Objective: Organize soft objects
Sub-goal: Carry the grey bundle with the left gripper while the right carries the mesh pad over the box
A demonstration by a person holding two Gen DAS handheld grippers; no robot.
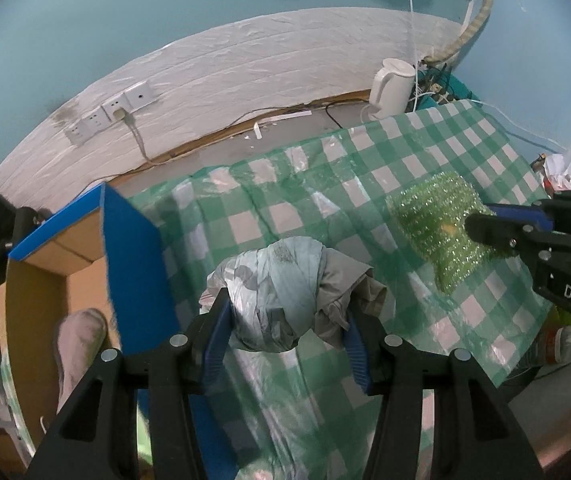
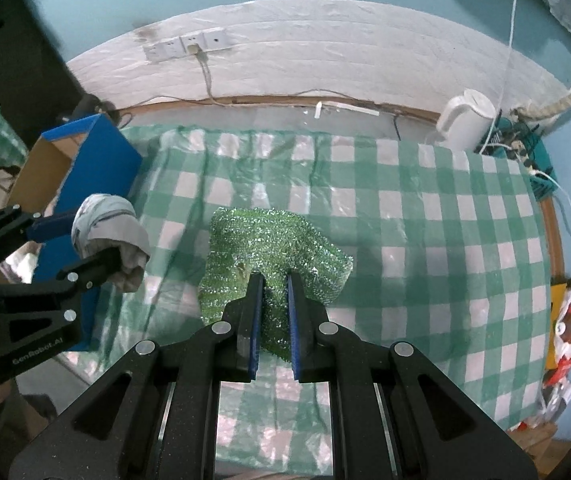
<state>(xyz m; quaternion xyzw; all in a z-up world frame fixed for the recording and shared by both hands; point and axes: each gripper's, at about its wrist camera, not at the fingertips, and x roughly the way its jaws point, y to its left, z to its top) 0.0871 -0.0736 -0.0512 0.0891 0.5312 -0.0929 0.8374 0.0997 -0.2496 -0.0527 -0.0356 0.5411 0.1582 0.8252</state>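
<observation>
Lettering shows on both tools: "DAS" in white on the body of your right gripper (image 1: pixel 485 224) as the left camera sees it, and "GenRobot.AI" along the lower body of your left gripper (image 2: pixel 85 242) as the right camera sees it. No other writing can be read.

Your left gripper (image 1: pixel 287 314) is lifted above the green checked tablecloth (image 1: pixel 285 208), its blue-padded fingers clamped on either side of a grey cloth bundle (image 1: pixel 281 296), just beside the blue wall of the open cardboard box (image 1: pixel 133 264). A pale soft item (image 1: pixel 81 344) lies inside that box.

Your right gripper (image 2: pixel 274 280) reaches in low over the table, its fingers pinched on the near edge of the glittery green scrubber (image 2: pixel 269 240), which rests on the tablecloth (image 2: pixel 425 208). A white kettle (image 2: pixel 465 120) stands at the far corner.
</observation>
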